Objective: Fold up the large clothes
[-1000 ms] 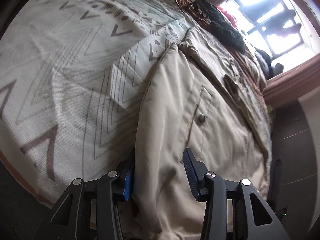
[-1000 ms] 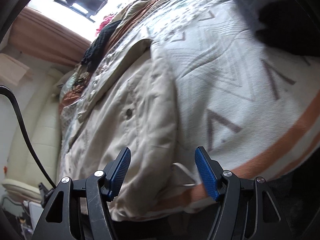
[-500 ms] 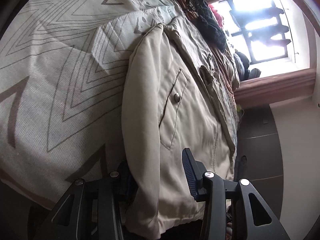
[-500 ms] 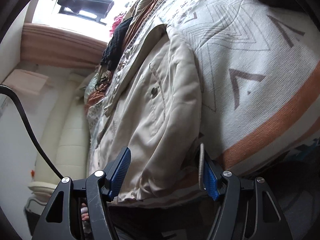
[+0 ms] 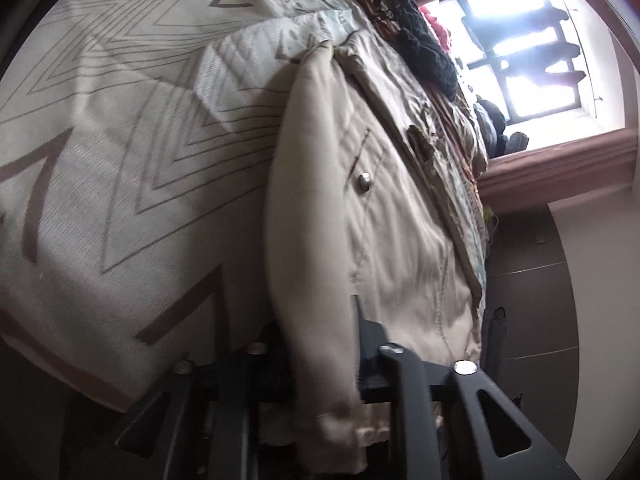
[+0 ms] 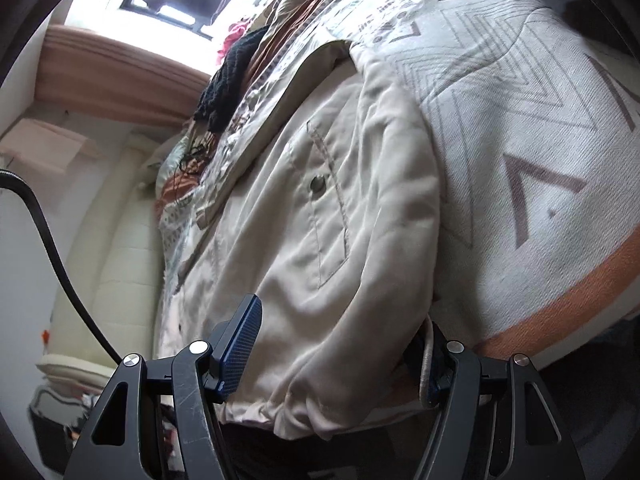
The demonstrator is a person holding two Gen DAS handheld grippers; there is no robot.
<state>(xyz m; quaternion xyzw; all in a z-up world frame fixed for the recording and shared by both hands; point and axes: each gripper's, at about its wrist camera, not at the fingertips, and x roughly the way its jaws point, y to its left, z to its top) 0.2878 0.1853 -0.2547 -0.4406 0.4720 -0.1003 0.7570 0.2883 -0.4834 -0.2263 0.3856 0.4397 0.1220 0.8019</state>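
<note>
1. Left wrist view: the beige jacket (image 5: 384,216) is smooth, softly creased woven cloth with stitched pocket seams and a round metal snap (image 5: 364,179); it lies on a bedspread (image 5: 120,152) of coarse pale weave printed with nested chevron lines.
2. Its long axis runs from the hem at the grippers away to the collar, which points toward the bright window (image 5: 532,48); a black knitted garment (image 5: 424,56) lies beyond the collar.
3. The left gripper (image 5: 320,344) has closed in on the jacket's folded side edge; its fingers are blurred and half buried in cloth.
4. Right wrist view: the right gripper (image 6: 340,356) stands wide apart, straddling the hem (image 6: 320,408); its right pad is hidden behind fabric.
</note>
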